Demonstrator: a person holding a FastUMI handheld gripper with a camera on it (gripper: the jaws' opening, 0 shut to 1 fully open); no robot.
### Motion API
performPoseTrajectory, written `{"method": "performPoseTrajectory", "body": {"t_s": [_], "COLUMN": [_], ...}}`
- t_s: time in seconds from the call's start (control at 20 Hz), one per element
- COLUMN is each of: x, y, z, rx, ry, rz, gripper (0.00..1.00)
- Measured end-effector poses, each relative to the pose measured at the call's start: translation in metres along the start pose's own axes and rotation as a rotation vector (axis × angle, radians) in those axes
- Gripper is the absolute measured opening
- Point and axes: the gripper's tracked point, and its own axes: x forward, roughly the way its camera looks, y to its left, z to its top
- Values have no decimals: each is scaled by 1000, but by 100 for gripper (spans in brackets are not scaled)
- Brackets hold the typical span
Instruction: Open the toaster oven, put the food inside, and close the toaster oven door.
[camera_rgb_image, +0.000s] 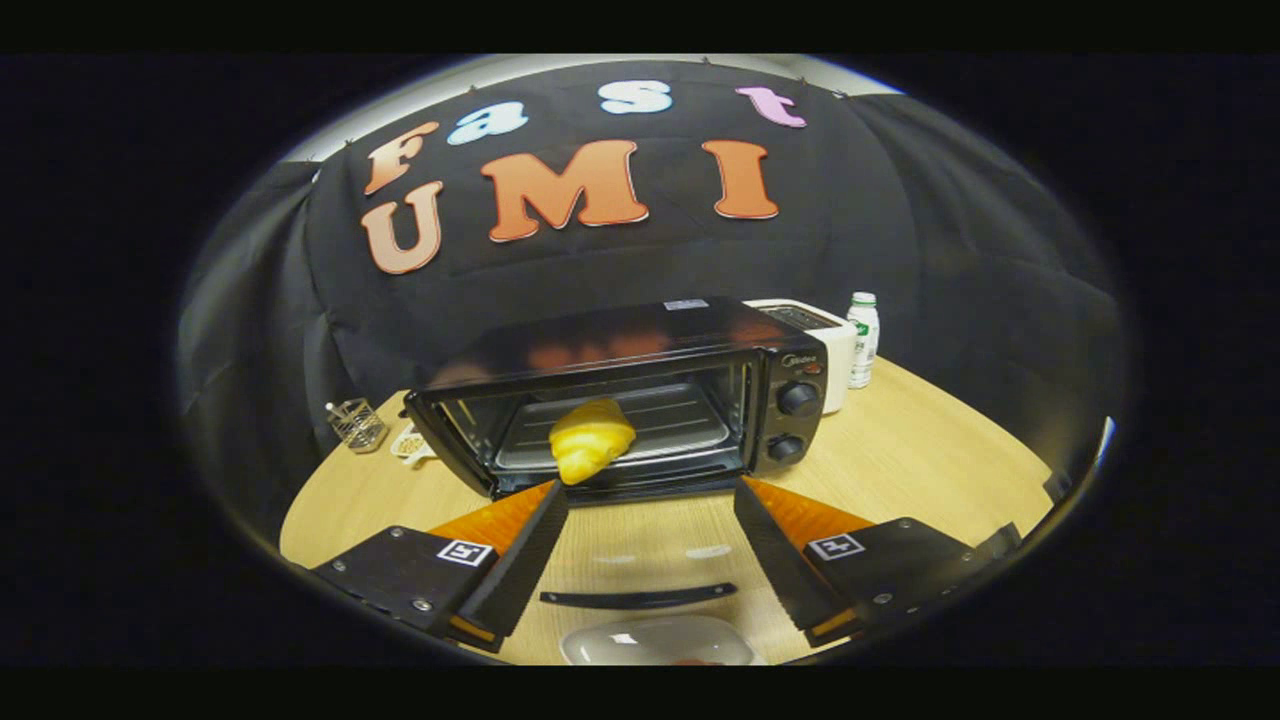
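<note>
Gripper (650, 492) fingers wide apart, holding nothing. Yellow croissant (590, 438) just ahead of left finger, at oven mouth, maybe touching fingertip, hard to tell. Toaster oven (640, 395) door (640, 560) down flat between fingers. Table (900, 450) under oven. Plate (655, 642) near fingers.

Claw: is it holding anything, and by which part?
Nothing. The claw is open; the croissant sits in the open oven, beyond the fingers.

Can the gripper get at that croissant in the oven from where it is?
Probably yes. The oven door is folded down, the croissant sits at the front of the rack, and the gripper is open with nothing between its fingers and the croissant.
</note>
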Motion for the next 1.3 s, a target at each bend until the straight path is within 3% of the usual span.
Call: {"method": "performPoseTrajectory", "body": {"t_s": [0.45, 0.9, 1.3], "x": [-25, -12, -6], "y": [13, 9, 11], "z": [-74, -133, -134], "rx": [-61, -108, -85], "ry": [121, 237, 237], "rz": [45, 37, 18], "gripper": [99, 99, 99]}}
